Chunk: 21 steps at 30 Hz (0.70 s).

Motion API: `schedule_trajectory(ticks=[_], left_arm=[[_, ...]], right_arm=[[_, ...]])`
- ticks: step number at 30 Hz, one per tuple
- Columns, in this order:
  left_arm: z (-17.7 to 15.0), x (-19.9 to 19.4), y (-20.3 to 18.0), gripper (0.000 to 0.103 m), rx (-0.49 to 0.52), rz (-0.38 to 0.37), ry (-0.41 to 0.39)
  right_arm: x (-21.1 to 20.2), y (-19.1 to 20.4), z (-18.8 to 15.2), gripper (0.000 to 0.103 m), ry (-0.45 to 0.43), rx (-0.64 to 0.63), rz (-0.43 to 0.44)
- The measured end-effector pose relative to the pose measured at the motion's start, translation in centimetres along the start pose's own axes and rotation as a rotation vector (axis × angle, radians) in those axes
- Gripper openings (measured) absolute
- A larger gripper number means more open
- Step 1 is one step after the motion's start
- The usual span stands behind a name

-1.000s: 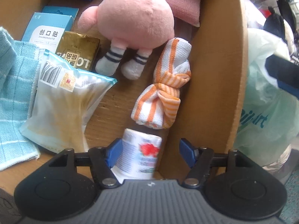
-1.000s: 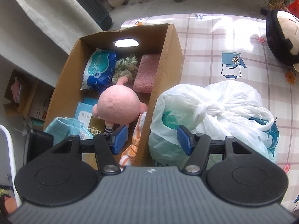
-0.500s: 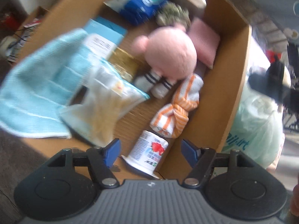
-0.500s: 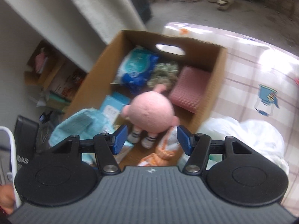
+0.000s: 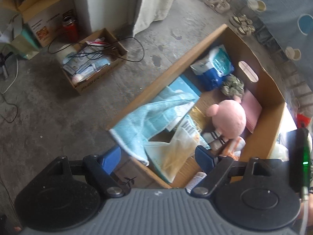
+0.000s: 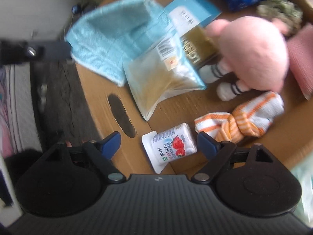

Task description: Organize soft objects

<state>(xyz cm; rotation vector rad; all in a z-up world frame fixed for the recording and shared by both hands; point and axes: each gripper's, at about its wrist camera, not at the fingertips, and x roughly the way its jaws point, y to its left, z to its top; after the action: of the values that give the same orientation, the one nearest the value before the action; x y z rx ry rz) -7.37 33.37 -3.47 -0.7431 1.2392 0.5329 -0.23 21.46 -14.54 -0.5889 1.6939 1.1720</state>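
Observation:
A cardboard box [image 5: 260, 137] holds a pink plush doll [image 5: 228, 119], a light blue towel [image 5: 152, 115], a clear bag [image 5: 174, 152], a pink pad [image 5: 252, 107] and a blue packet [image 5: 213, 68]. My left gripper [image 5: 156, 158] hovers high over the box's near corner, jaws opening, with nothing between them. My right gripper [image 6: 158, 144] is low inside the box [image 6: 93, 90], jaws opening. A strawberry yogurt cup [image 6: 170, 146] lies on the box floor between its fingers, which do not touch it. An orange-striped knotted cloth [image 6: 242, 117] lies just right of the cup, below the doll [image 6: 252, 52].
On the concrete floor left of the big box stands a small open carton [image 5: 93, 60] with cables and packets. A red flask [image 5: 70, 27] and another carton stand behind it. Shoes [image 5: 217, 2] lie at the back. A pale plastic bag [image 6: 305, 186] presses against the box's right wall.
The left gripper rose and drew back out of the box, its jaws wider. The right gripper dropped from above the white bag into the box over the yogurt cup, rolled and widened.

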Motion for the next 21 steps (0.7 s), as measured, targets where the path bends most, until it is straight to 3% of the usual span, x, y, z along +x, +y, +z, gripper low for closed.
schedule_trajectory(ticks=[4,12,13,15,21], left_arm=[[-0.8,0.1,1.6,0.084,-0.044,0.000,0.013],[-1.5,0.3,2.6,0.084,-0.070,-0.006,0.038],[-1.5,0.4,2.6,0.084,-0.068,-0.004,0.040],[-1.4,0.6,2.4,0.084,-0.063,0.003,0.044],[-1.1,1.0,1.8,0.084,-0.050,0.010,0.056]], right_arm=[[3.3,0.4,1.1,0.087,0.091,-0.056,-0.017],[6.0,-0.1,1.4,0.084,0.144,-0.072,-0.066],[6.1,-0.1,1.4,0.083,0.140,-0.072,-0.059],[6.0,-0.4,1.4,0.071,0.137,-0.069,-0.028],[5.3,-3.0,1.8,0.071,0.143,0.061,0.032]])
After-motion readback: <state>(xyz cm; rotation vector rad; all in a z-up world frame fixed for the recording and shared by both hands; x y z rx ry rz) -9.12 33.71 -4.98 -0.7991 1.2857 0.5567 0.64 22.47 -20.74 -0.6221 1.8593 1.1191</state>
